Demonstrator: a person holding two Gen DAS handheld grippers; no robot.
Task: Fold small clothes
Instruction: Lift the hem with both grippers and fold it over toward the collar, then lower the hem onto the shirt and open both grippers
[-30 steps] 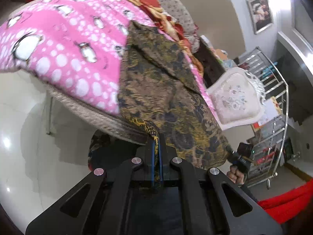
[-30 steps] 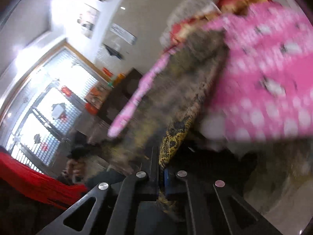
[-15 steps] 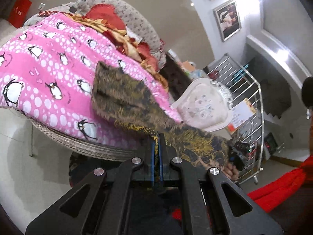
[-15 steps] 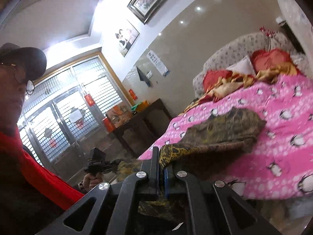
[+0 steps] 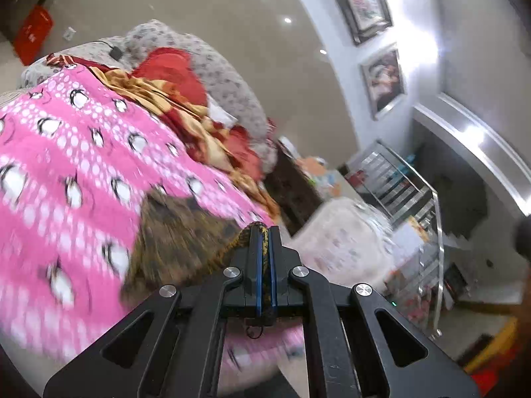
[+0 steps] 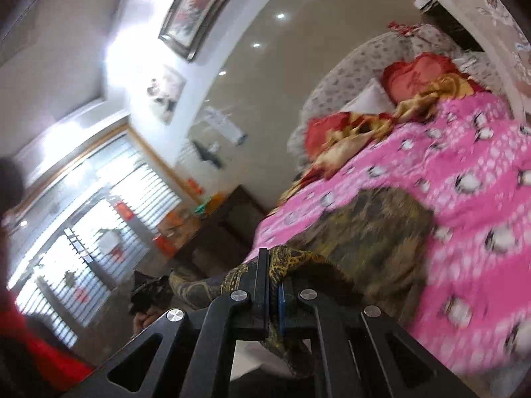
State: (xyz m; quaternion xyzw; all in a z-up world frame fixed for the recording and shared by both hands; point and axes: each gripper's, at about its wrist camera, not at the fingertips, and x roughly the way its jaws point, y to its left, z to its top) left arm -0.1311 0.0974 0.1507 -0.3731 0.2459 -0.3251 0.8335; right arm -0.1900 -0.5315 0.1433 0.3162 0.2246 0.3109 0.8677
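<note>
A small brown and gold patterned garment (image 5: 172, 232) lies on the pink penguin blanket (image 5: 66, 165) of the bed. My left gripper (image 5: 264, 232) is shut on one edge of the garment, held over the bed's near side. My right gripper (image 6: 270, 258) is shut on another edge of the garment (image 6: 371, 232), whose far part rests on the pink blanket (image 6: 464, 182). The left gripper and its hand (image 6: 146, 301) show low at the left of the right wrist view, with cloth stretched between the two.
Red and gold pillows and bedding (image 5: 172, 76) lie at the head of the bed. A dark wooden table (image 6: 219, 229) stands beside the bed. A metal rack (image 5: 408, 199) and a white cushioned chair back (image 5: 341, 235) stand on the right.
Both grippers have moved forward over the bed with the garment's edge. The garment now lies more bunched on the blanket, and the views are blurred by motion.
</note>
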